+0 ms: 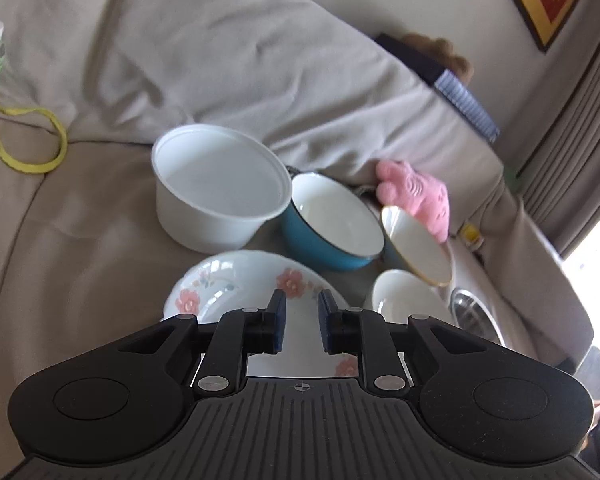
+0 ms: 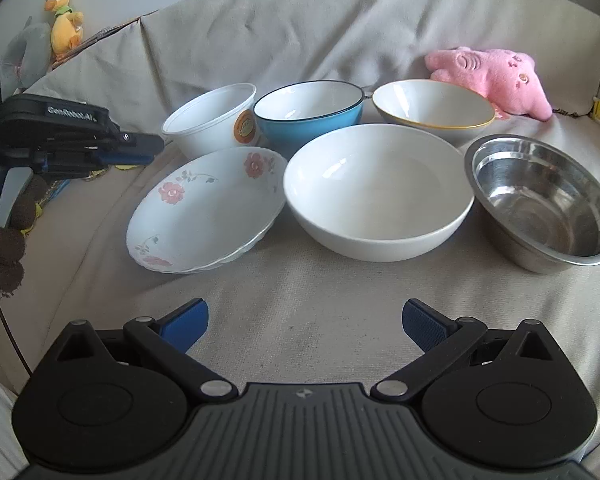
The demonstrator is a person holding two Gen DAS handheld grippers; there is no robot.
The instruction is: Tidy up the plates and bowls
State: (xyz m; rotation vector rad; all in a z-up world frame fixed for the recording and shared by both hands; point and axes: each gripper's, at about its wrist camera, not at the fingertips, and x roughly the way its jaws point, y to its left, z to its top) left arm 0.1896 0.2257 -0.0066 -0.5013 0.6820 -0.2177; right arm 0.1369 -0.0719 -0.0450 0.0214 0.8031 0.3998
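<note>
Left gripper (image 1: 302, 320) narrowly parted above floral plate (image 1: 236, 280), holding nothing, right gripper (image 2: 305, 322) spread wide over sofa seat (image 2: 300, 300), white bowl (image 2: 378, 196) beyond.

The plate (image 2: 204, 208) is white with pink flowers. One bowl (image 2: 308, 114) is blue outside, white inside. At two o'clock from it lies a pink plush toy (image 2: 492, 76). The couch cover (image 2: 300, 320) is beige.

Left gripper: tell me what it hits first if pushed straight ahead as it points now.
Probably the flower-patterned white plate: the left gripper already hangs over it, jaws narrowly apart. If it passes above the plate, the blue bowl with white inside comes next; depth is unclear.
</note>
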